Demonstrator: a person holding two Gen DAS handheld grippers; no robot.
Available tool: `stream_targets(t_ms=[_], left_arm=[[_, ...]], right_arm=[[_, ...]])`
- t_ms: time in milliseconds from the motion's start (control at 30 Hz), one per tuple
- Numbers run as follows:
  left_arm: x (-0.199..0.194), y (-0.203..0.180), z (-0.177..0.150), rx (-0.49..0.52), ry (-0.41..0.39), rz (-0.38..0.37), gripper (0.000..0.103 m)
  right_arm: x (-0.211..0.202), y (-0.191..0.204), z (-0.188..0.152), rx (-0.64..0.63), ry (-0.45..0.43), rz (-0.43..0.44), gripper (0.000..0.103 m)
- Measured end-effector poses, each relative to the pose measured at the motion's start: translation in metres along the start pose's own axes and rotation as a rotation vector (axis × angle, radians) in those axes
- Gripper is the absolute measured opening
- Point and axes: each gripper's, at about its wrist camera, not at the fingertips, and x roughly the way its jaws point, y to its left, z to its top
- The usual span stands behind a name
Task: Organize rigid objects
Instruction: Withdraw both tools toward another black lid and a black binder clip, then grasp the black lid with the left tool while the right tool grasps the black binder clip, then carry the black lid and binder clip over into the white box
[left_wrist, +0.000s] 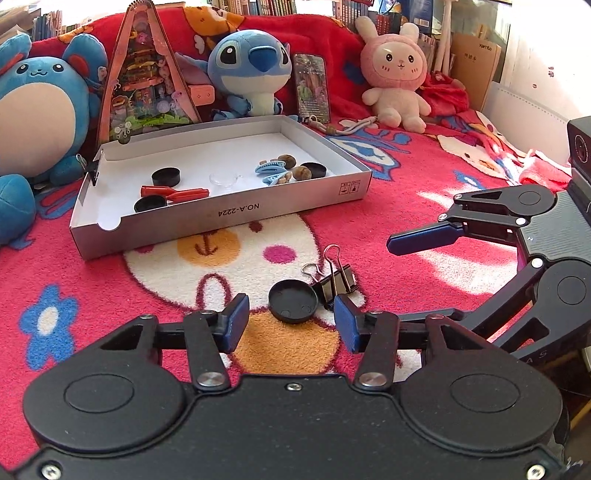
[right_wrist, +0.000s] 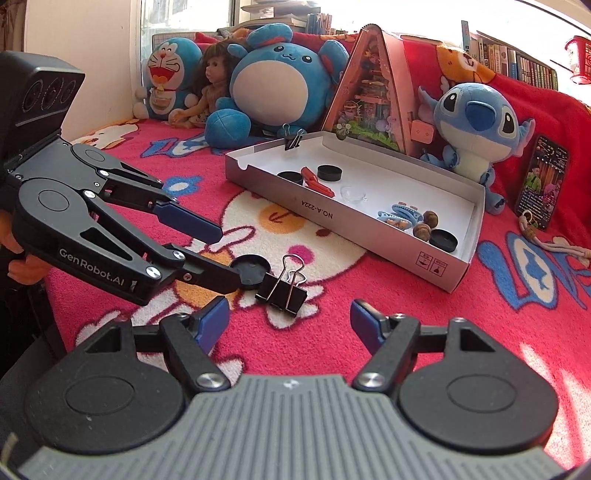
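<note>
A black round cap (left_wrist: 293, 301) lies on the red blanket, next to a black binder clip (left_wrist: 334, 284) with its wire handles raised. My left gripper (left_wrist: 291, 323) stands open low over the cap, its blue pads on either side and not touching it. In the right wrist view, my left gripper (right_wrist: 225, 254) reaches in from the left around the cap (right_wrist: 251, 269). My right gripper (right_wrist: 288, 321) is open just short of the binder clip (right_wrist: 282, 290), holding nothing. The shallow white box (left_wrist: 221, 218) holds black caps, a red clip, a clear dish, blue hair clips and nuts.
Plush toys (left_wrist: 255, 70), a triangular diorama (left_wrist: 144, 74) and a phone (left_wrist: 312, 86) stand behind the box. Another binder clip (right_wrist: 293, 140) is clamped on the box's far wall. A corded charm (right_wrist: 550, 243) lies right of the box. Books line the back.
</note>
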Motion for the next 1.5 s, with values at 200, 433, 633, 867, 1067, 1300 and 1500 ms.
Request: stream_targets(t_ms=[200,433,633,867,1067,1300,1500], left_arm=[[0.01,-0.001,0.003,-0.013,-0.001,0.005,0.03],[-0.003,0.01,0.013,-0.042,-0.055,0.042,0.03],[-0.007,0.026,0.019,-0.101,-0.075,0.073,0.03],[-0.007,0.033,0.024,-0.127,-0.091,0.094,0.03],[-0.004,0.042,0.035,-0.162,-0.114,0.111,0.03],[0.002,0.059,0.065,-0.212,-0.172,0.141,0.03],[0.019,0.073,0.089,-0.246,-0.188,0.173,0.03]], right_arm=[[0.003,-0.001,-0.001,0.018,0.005,-0.004,0.082],[0.014,0.001,0.004,0.045,-0.004,-0.007,0.08],[0.026,0.001,0.008,0.106,-0.005,-0.003,0.05],[0.024,-0.003,0.009,0.135,-0.041,-0.032,0.041],[0.016,-0.019,0.02,0.168,-0.082,-0.088,0.041],[0.016,-0.051,0.043,0.25,-0.127,-0.179,0.041],[0.026,-0.079,0.058,0.326,-0.139,-0.238,0.041]])
